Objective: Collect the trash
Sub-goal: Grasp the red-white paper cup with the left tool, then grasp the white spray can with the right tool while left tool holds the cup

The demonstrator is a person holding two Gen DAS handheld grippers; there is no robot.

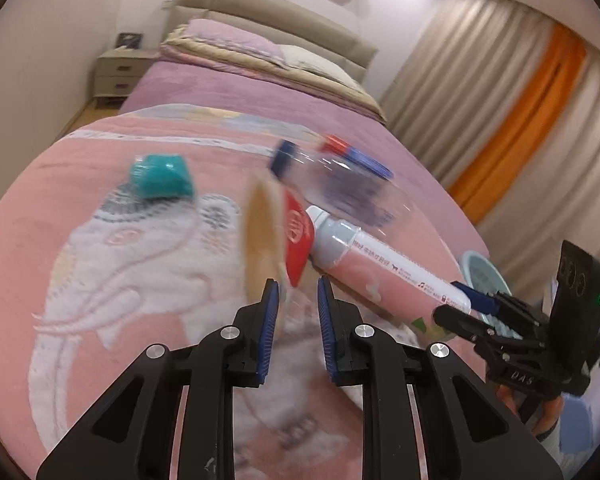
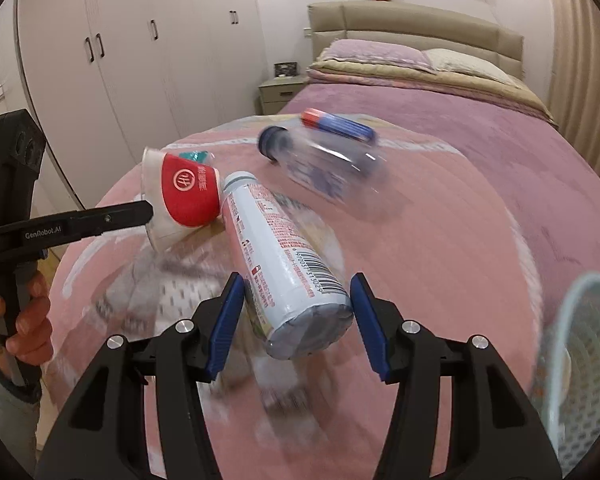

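A red and white paper cup (image 1: 288,236) (image 2: 184,196) lies on its side on the pink blanket. My left gripper (image 1: 298,286) is open, its pads either side of the cup's rim. A white and pink bottle (image 2: 284,260) (image 1: 380,260) lies beside the cup. My right gripper (image 2: 298,284) is open around the bottle's base, pads not touching. A clear plastic bottle with a dark cap (image 2: 320,160) (image 1: 332,184), a red and blue tube (image 2: 336,122) and a teal wrapper (image 1: 160,176) lie farther back.
A light blue mesh basket (image 2: 580,360) (image 1: 484,280) stands at the bed's right edge. Pillows and a headboard (image 2: 412,28) are at the far end. A nightstand (image 2: 278,90) and wardrobe (image 2: 140,52) stand left; curtains (image 1: 520,100) hang right.
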